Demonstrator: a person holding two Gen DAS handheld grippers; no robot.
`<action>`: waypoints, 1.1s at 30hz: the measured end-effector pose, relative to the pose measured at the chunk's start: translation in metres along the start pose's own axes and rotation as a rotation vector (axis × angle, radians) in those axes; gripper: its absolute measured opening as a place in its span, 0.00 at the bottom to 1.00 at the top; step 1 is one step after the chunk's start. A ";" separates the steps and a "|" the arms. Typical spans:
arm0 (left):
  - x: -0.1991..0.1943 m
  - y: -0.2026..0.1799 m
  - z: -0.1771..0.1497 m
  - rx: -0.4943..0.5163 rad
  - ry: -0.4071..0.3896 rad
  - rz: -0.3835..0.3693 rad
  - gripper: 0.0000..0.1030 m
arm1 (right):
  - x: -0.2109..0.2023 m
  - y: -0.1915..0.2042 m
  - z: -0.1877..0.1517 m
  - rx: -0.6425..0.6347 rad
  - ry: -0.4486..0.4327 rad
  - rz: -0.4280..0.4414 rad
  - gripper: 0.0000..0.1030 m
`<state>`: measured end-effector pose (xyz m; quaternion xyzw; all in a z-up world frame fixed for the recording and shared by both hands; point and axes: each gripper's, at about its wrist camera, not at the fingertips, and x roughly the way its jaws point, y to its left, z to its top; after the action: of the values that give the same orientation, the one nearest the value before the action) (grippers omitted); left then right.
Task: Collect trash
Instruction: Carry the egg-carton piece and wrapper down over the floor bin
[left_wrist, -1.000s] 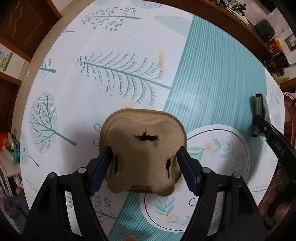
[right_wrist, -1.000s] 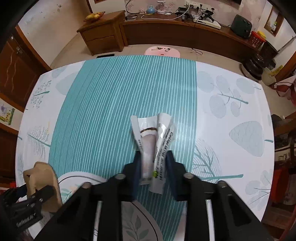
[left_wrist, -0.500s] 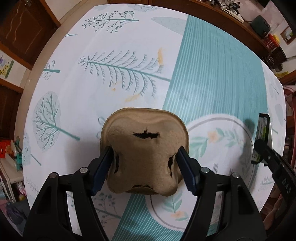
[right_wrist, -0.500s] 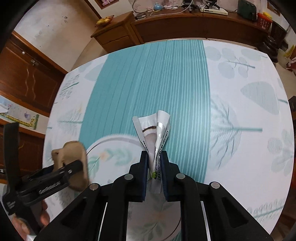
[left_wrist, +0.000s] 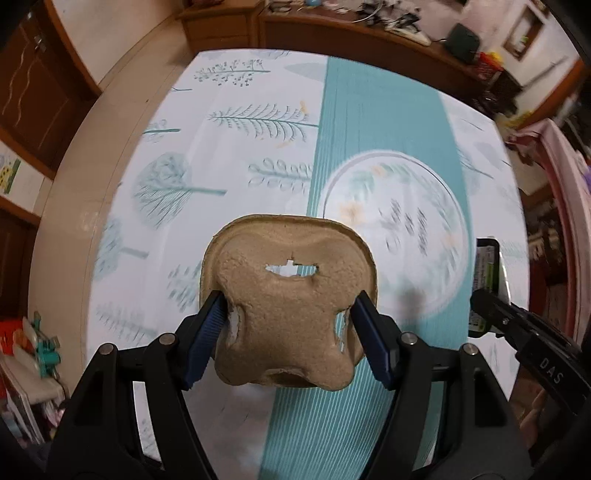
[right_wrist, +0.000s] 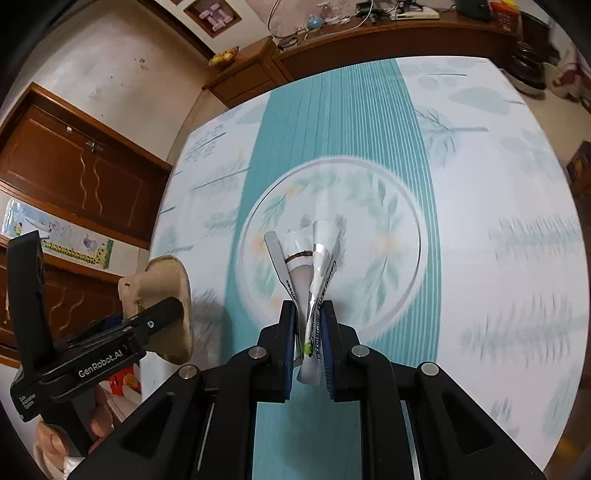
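Note:
A brown moulded-pulp cup tray (left_wrist: 291, 306) with a torn hole hangs above the table, my left gripper (left_wrist: 290, 299) shut on its two sides. The right wrist view shows that tray (right_wrist: 166, 280) and the left gripper (right_wrist: 162, 314) at the left. My right gripper (right_wrist: 308, 310) is shut on a crumpled silver and white foil wrapper (right_wrist: 314, 258), which fans out above the jaws. In the left wrist view, the right gripper (left_wrist: 487, 295) and the wrapper (left_wrist: 485, 273) sit at the right edge. Both are lifted off the tablecloth (left_wrist: 369, 129).
The table carries a white cloth with tree prints, a teal striped band and a printed circle (right_wrist: 332, 240). A wooden sideboard (left_wrist: 332, 33) with cables and boxes runs along the far wall. Wooden cabinet doors (right_wrist: 74, 177) stand at the left. A person's fingers (right_wrist: 99, 417) hold the left gripper.
The right jaws closed on the wrapper and lifted it off the cloth. Both grippers rose and drew back with their loads, so the table now looks farther away.

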<state>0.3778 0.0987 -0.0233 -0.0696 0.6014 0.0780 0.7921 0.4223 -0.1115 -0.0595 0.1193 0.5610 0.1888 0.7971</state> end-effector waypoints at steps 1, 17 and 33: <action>-0.011 0.005 -0.012 0.013 -0.010 -0.014 0.65 | -0.008 0.006 -0.012 0.005 -0.011 0.000 0.13; -0.110 0.086 -0.190 0.247 -0.046 -0.147 0.65 | -0.074 0.094 -0.272 0.192 -0.065 0.017 0.13; 0.009 0.101 -0.335 0.261 0.171 -0.120 0.65 | 0.015 0.066 -0.421 0.206 0.177 -0.051 0.13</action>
<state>0.0437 0.1291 -0.1232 -0.0083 0.6664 -0.0543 0.7436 0.0204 -0.0550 -0.1895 0.1691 0.6485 0.1197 0.7325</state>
